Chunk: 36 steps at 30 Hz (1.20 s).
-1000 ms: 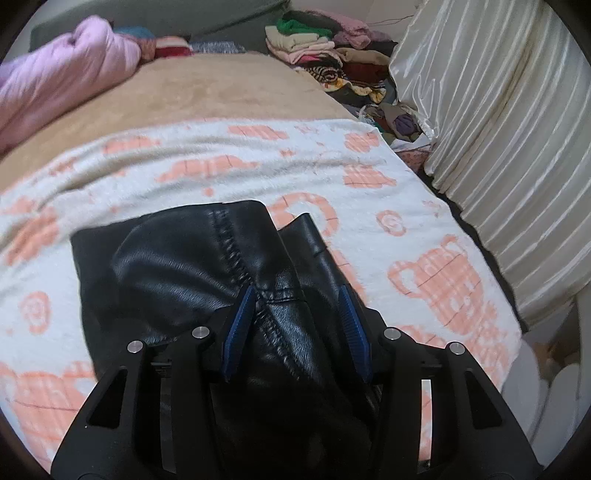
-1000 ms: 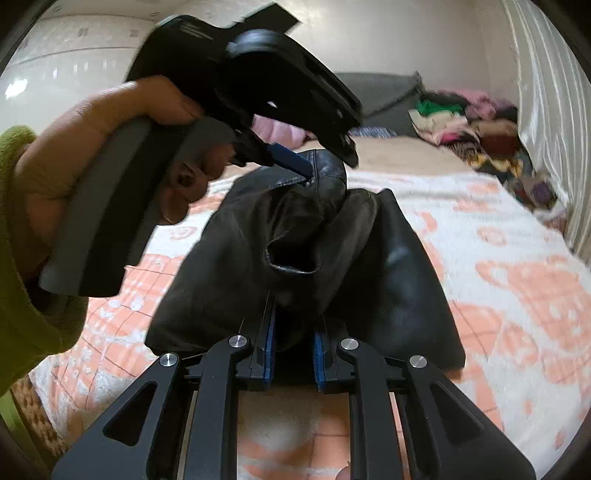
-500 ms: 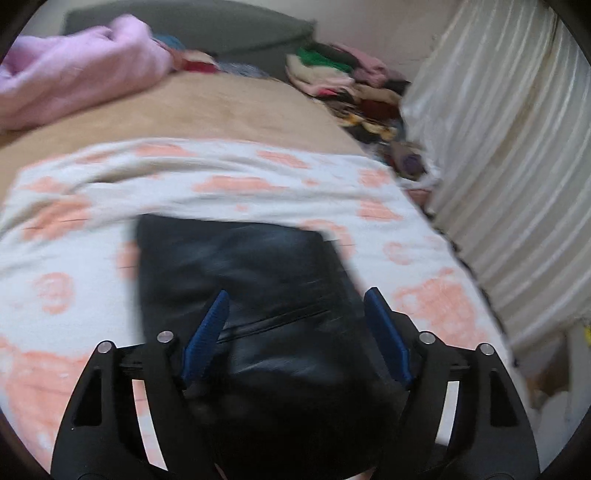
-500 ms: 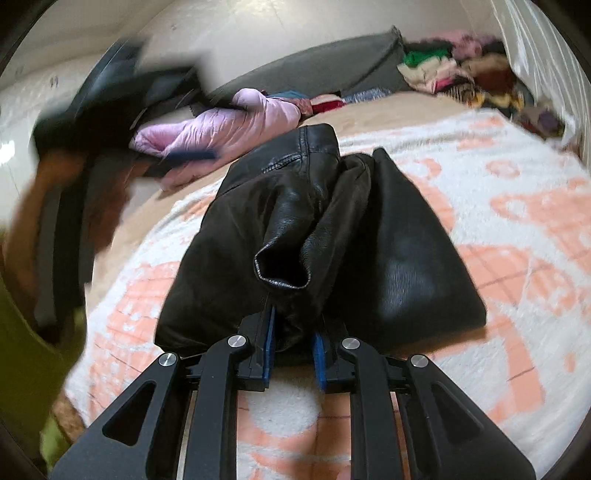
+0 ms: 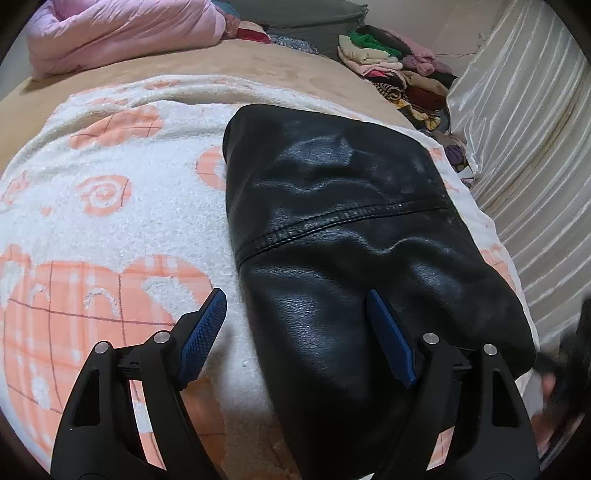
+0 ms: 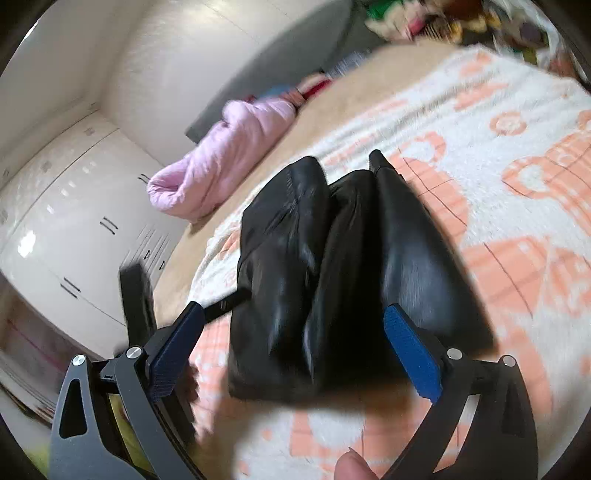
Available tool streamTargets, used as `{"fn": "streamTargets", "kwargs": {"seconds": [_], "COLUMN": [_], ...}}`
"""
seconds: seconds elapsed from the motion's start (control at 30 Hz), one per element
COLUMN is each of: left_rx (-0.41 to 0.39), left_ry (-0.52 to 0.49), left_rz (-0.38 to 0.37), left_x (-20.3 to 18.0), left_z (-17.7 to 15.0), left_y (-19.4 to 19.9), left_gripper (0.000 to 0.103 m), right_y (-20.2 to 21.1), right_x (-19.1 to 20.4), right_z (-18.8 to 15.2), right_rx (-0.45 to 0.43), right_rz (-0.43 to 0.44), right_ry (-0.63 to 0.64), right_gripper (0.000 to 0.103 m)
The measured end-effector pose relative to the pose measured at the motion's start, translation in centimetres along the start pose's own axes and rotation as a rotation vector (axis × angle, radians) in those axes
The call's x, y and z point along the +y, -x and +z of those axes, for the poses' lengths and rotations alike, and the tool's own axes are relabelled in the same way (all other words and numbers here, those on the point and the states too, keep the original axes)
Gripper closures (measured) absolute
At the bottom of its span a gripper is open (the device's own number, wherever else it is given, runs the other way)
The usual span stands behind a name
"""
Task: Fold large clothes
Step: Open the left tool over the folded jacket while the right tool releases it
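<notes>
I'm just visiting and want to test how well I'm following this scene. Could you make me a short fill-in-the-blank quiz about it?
1. The folded jacket lying on the blanket is ____ in colour.
2. The left gripper has its jaws ____, gripping nothing.
3. The bundled quilt at the far end of the bed is ____ in colour.
4. The blanket's pattern on white is ____ in colour.

Missing words: black; open; pink; orange

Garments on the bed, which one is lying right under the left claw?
The black leather jacket, folded on the white and orange blanket. The pink padded coat and the stack of folded clothes lie far behind it.
</notes>
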<state>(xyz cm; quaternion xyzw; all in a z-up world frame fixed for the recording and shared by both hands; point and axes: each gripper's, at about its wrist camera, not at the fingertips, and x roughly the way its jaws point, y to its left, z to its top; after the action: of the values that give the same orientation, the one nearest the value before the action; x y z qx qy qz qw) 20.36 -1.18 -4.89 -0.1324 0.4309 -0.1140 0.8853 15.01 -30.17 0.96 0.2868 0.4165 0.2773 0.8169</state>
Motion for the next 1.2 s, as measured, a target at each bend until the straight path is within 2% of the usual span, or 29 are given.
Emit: {"fn": "streamTargets", "kwargs": {"seconds": [0.1,0.17,0.2,0.23,0.3,0.37,0.43,0.53,0.63,0.7,0.8,0.9,0.93,1.07,1.2], "left_rx": [0.002,0.004,0.004,0.005,0.003,0.008,0.013,0.006,-0.017,-0.031,-0.014,0.034,0.045,0.100,0.124], "left_ry": [0.002,-0.005,-0.006,-0.007,-0.011,-0.008,-0.006,0.011,0.019,0.011,0.014,-0.008,-0.012,-0.027,-0.052], "left_rz": [-0.025,-0.029,-0.032,-0.034,-0.036,-0.044,-0.045,-0.079,-0.118,-0.129,-0.146,-0.151,-0.152,-0.150,-0.140], "left_x": [0.0,-0.1,-0.1,-0.1,-0.1,0.2,0.3,0.5,0.3,-0.2,-0.9,-1.9,-2.2,-3.4,-4.2], "left_z": [0.0,-0.1,-0.1,-0.1,-0.1,0.0,-0.1,0.0,0.8,1.2,1.3,0.7,0.5,-0.3,-0.7], "left_y": [-0.1,-0.1,-0.1,-0.1,-0.1,-0.3,-0.4,0.2,1.8,2.5,2.4,0.9,0.6,-1.1,-2.0], "left_gripper": [0.033,0.033,0.033,0.033,0.033,0.033,0.033,0.032,0.031,0.030,0.024,0.024,0.020,0.017,0.015], "right_y": [-2.4,-4.5,-5.8,-6.3,-8.2,-8.9,-8.8,-7.3,-4.7,-3.3,-3.6,-4.1,-4.3,-5.4,-5.1], "right_x": [0.0,0.4,0.7,0.9,2.0,2.8,4.3,6.5,7.7,7.1,5.2,1.8,0.0,-4.0,-5.6], "right_z": [3.3,4.9,5.6,5.7,5.8,5.6,5.3,5.7,6.7,8.2,9.7,9.2,8.9,7.6,6.6], "right_rx": [0.083,0.150,0.202,0.220,0.283,0.299,0.263,0.184,0.097,0.059,0.063,0.088,0.090,0.111,0.113], "right_rz": [-0.083,-0.119,-0.119,-0.131,-0.194,-0.210,-0.223,-0.193,-0.173,-0.143,-0.125,-0.151,-0.155,-0.134,-0.151], "right_ry": [-0.007,0.023,0.027,0.033,0.101,0.147,0.242,0.339,0.399,0.379,0.371,0.329,0.296,0.216,0.186], "right_gripper": [0.007,0.012,0.025,0.031,0.036,0.052,0.078,0.086,0.087,0.087,0.087,0.087,0.087,0.085,0.072]}}
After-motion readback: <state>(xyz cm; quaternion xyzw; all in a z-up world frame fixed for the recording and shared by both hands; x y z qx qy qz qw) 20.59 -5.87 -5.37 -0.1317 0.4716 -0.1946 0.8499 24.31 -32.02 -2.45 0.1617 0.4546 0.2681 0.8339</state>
